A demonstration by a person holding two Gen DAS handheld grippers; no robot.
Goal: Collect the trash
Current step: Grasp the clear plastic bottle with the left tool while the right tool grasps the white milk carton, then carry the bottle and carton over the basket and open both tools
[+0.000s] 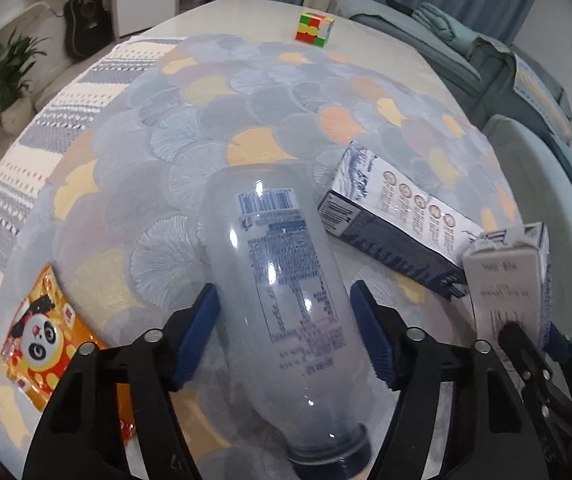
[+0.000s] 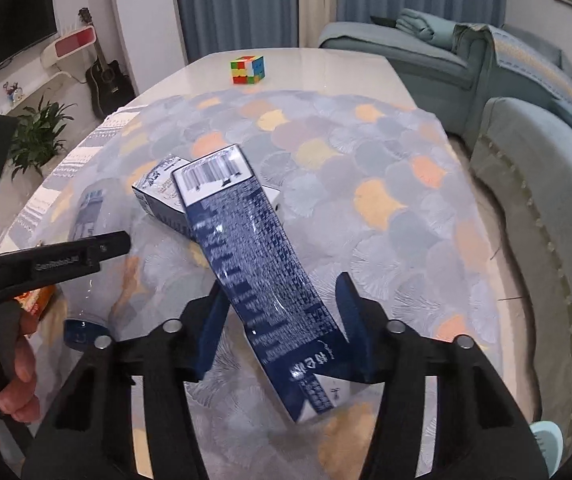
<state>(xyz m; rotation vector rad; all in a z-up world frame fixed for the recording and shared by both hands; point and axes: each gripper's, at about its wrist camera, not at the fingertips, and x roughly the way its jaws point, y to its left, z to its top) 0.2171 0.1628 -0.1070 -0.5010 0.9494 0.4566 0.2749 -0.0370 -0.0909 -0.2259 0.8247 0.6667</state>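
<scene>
The left gripper (image 1: 286, 332) straddles a clear plastic bottle (image 1: 282, 280), its length running along the fingers, cap nearest the camera. The right gripper (image 2: 282, 328) holds a blue carton (image 2: 254, 264) above the table (image 2: 325, 68). A second carton (image 1: 389, 224) lies just right of the bottle, nearer the right hand.

clear bottle (image 1: 282, 280), blue print; navy-white carton (image 2: 262, 280); orange panda packet (image 1: 42, 336); pastel fan-patterned mat (image 1: 246, 92)

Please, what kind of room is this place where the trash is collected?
Most likely a home living room. A teal sofa stands behind the table, a black guitar leans against the wall, and a potted plant sits nearby.
</scene>
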